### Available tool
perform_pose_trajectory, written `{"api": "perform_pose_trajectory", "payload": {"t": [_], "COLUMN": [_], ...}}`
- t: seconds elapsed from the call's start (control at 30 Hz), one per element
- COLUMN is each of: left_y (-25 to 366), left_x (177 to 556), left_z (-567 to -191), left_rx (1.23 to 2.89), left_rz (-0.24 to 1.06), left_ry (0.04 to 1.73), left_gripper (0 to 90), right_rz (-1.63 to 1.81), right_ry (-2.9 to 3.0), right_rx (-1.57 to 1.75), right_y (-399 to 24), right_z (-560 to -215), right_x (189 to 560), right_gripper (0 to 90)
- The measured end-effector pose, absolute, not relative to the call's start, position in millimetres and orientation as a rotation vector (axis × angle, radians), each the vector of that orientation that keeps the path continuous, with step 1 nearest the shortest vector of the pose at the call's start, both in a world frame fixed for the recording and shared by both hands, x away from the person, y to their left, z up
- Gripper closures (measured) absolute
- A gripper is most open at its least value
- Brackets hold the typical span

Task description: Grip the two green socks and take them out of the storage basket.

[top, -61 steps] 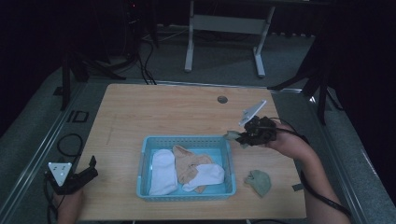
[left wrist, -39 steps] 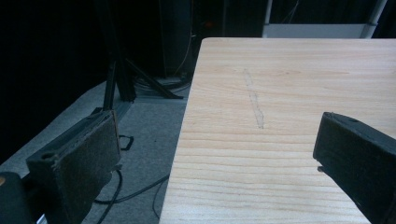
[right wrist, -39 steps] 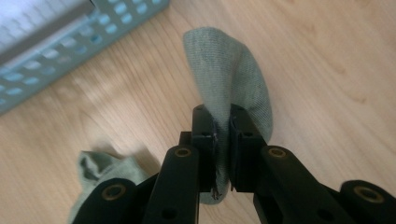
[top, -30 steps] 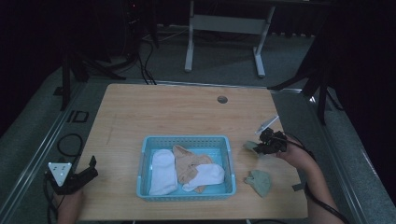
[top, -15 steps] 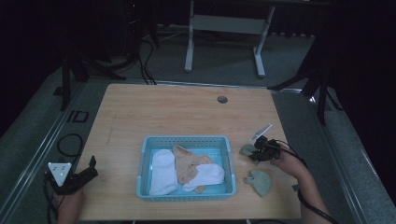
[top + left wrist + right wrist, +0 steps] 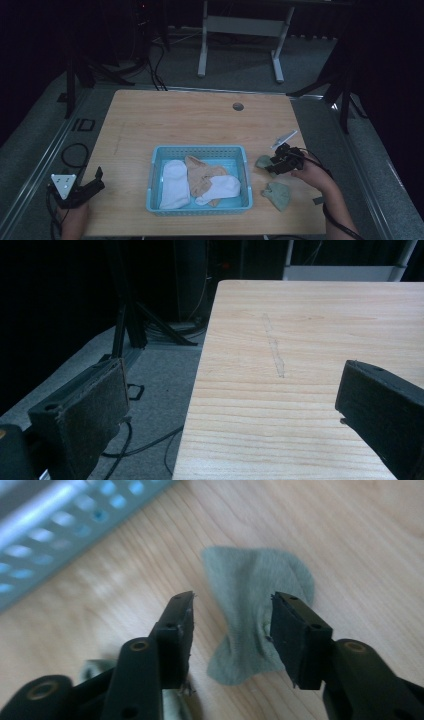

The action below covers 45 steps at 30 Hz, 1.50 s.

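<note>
A small grey-green sock (image 6: 263,161) lies on the wooden table just right of the blue basket (image 6: 200,150). My right gripper (image 6: 273,164) is low over it, open. In the right gripper view the sock (image 6: 250,575) lies flat between the two spread jaws of the gripper (image 6: 232,605), with the right jaw touching its edge. A second grey-green sock (image 6: 278,194) lies nearer the front edge. My left gripper (image 6: 96,181) is held at the table's front left corner, wide open (image 6: 232,385) with nothing between its jaws.
In the basket lie two white socks (image 6: 175,182) and a tan one (image 6: 200,176). The basket's wall (image 6: 60,525) is close on the left in the right gripper view. A round cable hole (image 6: 238,106) sits near the far edge. The table's left edge (image 6: 200,390) drops to the floor.
My right gripper moved from the basket's far right corner out to the right, came down, and now stands over the small green sock. The left gripper has stayed still.
</note>
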<state>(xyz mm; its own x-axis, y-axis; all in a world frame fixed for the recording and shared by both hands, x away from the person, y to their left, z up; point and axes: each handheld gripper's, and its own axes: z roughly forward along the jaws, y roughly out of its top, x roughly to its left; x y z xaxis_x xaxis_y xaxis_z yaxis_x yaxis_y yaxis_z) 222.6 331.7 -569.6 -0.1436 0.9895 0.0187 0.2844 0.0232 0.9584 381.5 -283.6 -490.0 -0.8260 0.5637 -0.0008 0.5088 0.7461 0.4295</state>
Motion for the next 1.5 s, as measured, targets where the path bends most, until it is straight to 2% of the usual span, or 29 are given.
{"api": "perform_pose_trajectory", "payload": {"t": [0.07,0.33,0.6,0.77,1.2,1.5], "left_y": [332,332,332,332,332,332], "left_x": [223,223,223,223,223,223], "left_z": [-570,-569,-569,-569,-569,-569], "left_rx": [1.348,1.348,1.347,1.349,1.350,1.349], "left_rz": [1.165,1.163,1.165,1.163,1.163,1.164], "left_ry": [1.535,1.540,1.540,1.542,1.544,1.541], "left_gripper": [0.3,0.3,0.3,0.4,0.4,0.3], "right_rz": [0.667,0.710,0.798,0.841,0.882,0.947], "right_ry": [2.803,2.762,2.649,2.607,2.416,2.287], "right_rx": [0.856,0.916,1.036,1.116,1.362,1.393], "right_y": [-285,-294,-313,-333,-381,-389], "right_z": [-483,-476,-481,-489,-523,-535], "right_x": [378,376,369,364,355,344], "right_gripper": [47.6,32.3,25.2,13.8,13.7,12.9]}}
